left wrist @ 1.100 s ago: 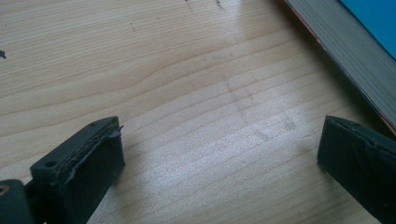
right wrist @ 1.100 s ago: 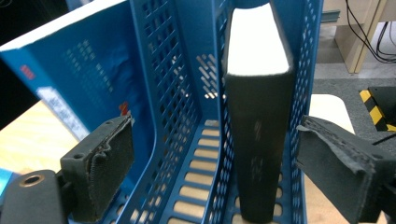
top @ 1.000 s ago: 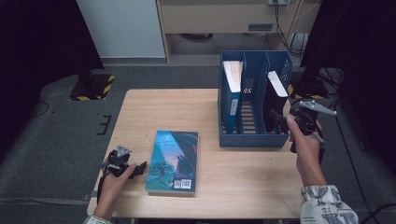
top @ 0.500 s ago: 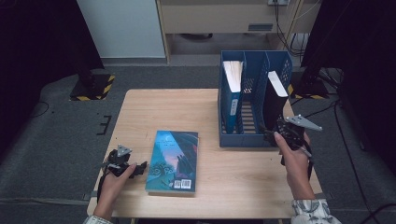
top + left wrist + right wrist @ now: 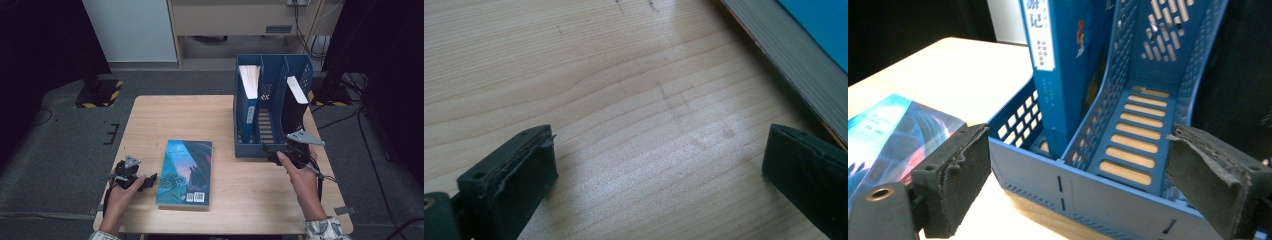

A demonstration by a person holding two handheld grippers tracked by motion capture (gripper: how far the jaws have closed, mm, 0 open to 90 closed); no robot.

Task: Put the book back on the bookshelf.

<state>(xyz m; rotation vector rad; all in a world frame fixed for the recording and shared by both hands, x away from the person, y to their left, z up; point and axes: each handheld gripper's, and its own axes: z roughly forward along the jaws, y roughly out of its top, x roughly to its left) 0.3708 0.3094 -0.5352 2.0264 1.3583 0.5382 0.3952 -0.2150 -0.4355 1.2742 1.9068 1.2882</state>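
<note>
The flat blue-covered paperback book (image 5: 185, 172) lies at 6 o'clock on the pale wooden worktop (image 5: 200, 120). Left gripper (image 5: 148, 181), spread, flanks bare wood beside its edge. Right gripper (image 5: 270, 151), spread, faces the blue slotted plastic file rack (image 5: 272, 107) at 3 o'clock.

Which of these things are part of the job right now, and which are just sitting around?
In the job: flat book, blue file rack, left gripper, right gripper, both open.
Sitting around: blue book and black book, both upright in the rack.

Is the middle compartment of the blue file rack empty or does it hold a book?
Empty: the middle compartment shows its bare slotted floor, between the blue book and the black book.
</note>
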